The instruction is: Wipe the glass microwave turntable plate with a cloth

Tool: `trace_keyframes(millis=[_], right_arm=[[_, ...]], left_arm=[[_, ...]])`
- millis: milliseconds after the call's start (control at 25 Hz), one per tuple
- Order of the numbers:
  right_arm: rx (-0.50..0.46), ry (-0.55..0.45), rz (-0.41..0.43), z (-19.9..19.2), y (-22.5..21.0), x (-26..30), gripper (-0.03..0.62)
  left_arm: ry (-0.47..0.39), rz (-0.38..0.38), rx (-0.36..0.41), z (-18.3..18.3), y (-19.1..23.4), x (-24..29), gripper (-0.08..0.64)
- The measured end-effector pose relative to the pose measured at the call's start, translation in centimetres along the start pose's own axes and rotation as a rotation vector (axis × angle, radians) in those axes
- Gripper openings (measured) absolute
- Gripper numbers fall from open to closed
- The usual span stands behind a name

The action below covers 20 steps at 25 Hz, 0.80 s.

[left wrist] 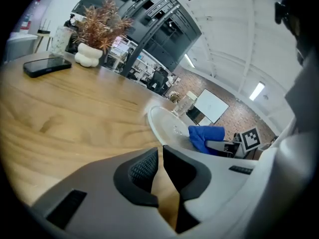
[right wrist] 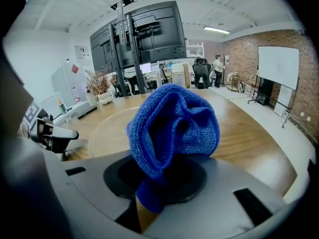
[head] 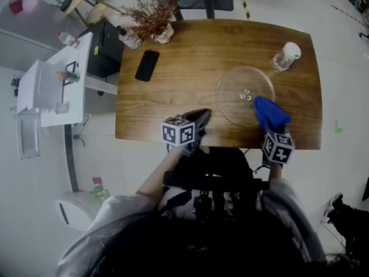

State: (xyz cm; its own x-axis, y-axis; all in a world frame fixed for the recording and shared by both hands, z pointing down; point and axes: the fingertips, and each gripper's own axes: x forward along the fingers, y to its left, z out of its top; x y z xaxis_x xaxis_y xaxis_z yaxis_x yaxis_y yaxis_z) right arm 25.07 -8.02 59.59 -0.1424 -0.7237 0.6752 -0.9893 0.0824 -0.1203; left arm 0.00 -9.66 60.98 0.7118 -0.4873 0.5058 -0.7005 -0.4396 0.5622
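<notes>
Right claw (right wrist: 157, 178) pinches nubby blue cloth (right wrist: 172, 128) over round glass plate (head: 233, 88); left claw (left wrist: 160, 156) barely parted, empty.

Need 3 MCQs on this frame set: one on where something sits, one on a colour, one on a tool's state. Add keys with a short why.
1. In the head view, where does the phone lie relative to the glass plate?
A) on it
B) left of it, apart, on the table
C) right of it, at the table's edge

2. What colour is the cloth?
A) red
B) white
C) blue

3. The right tool is:
A) open and empty
B) shut on the cloth
C) shut on the phone

Key:
1 B, the phone lies on bare wood well to the left of the plate.
2 C, the fabric shows blue in all three views.
3 B, the right gripper view shows the cloth pinched between the jaws and bunched above them.
</notes>
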Motion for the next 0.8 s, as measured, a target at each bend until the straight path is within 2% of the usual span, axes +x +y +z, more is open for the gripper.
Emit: trace_keyframes(millis=[120, 200, 400, 560, 800], right_arm=[[0.013, -0.036, -0.021, 0.7, 0.6, -0.8, 0.092], [0.037, -0.067, -0.019, 1.6, 1.4, -1.5, 0.092], [0.055, -0.1, -0.031, 1.6, 4.5, -3.1, 0.092], [0.069, -0.104, -0.036, 0.3, 8.3, -4.8, 0.092], [0.126, -0.126, -0.04, -2.1, 15.2, -6.5, 0.092]], left_arm=[[-0.037, 0.049, -0.047, 0.0, 1.7, -2.0, -0.003], [-0.068, 0.037, -0.049, 0.3, 2.0, -2.9, -0.003], [-0.067, -0.03, 0.008, -0.2, 1.8, -4.5, -0.003], [-0.089, -0.089, 0.026, -0.4, 1.8, -7.9, -0.003], [-0.14, -0.087, 0.071, -0.6, 4.5, -16.4, -0.005]])
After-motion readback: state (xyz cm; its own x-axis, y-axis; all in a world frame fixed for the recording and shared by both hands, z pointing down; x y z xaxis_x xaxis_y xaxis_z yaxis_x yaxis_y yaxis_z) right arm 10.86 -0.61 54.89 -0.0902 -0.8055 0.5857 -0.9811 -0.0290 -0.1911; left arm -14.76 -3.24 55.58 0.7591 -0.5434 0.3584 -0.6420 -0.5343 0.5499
